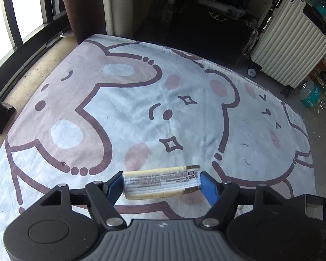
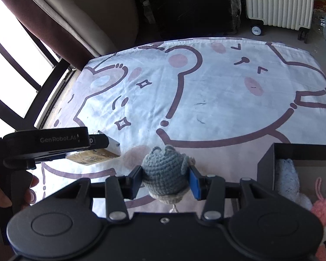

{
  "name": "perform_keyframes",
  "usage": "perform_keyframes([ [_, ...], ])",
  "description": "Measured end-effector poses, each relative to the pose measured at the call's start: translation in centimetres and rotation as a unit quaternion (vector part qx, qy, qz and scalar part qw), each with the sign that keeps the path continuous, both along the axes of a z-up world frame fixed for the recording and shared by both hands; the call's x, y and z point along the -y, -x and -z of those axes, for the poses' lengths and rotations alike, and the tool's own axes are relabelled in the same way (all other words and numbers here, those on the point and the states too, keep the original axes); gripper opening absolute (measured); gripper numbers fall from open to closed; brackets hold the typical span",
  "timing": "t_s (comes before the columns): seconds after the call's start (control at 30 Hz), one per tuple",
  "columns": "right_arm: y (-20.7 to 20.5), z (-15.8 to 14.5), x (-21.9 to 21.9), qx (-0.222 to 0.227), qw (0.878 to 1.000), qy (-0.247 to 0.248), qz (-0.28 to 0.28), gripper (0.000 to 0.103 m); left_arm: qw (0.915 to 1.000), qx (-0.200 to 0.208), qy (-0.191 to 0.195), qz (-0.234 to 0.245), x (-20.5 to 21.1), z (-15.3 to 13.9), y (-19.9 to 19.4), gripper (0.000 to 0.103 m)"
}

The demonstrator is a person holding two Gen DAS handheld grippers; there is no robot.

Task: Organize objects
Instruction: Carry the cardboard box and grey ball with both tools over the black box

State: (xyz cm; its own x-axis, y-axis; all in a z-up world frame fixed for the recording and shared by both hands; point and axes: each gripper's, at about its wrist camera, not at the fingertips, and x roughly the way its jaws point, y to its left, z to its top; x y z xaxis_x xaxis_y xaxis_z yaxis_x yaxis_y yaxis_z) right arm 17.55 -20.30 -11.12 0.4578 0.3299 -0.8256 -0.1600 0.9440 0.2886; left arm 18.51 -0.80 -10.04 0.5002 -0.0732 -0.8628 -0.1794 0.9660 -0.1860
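Your left hand-held gripper (image 1: 162, 183) is clamped on a flat wrapped packet (image 1: 162, 182) with a printed label, held crosswise between the blue pads above the cartoon-bear blanket (image 1: 141, 100). Your right hand-held gripper (image 2: 165, 179) is clamped on a grey-blue crocheted toy (image 2: 164, 170) — its pale base hangs just below the pads. An open dark box (image 2: 265, 165) sits near right with plush toys (image 2: 291, 184) inside, and a ribbed white suitcase (image 1: 291, 43) stands far right, beyond the blanket's edge.

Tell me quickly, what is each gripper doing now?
Left gripper: shut on the packet, held crosswise.
Right gripper: shut on the grey crochet toy.
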Motion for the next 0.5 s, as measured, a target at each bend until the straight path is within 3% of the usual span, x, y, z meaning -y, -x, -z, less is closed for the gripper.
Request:
perform_keyframes([
  [0.5, 3.4, -4.4, 1.4, 0.050, 0.997, -0.001, 0.058, 0.047, 0.9973, 0.055, -0.023, 0.045, 0.8, -5.5, 3.6, 0.074],
])
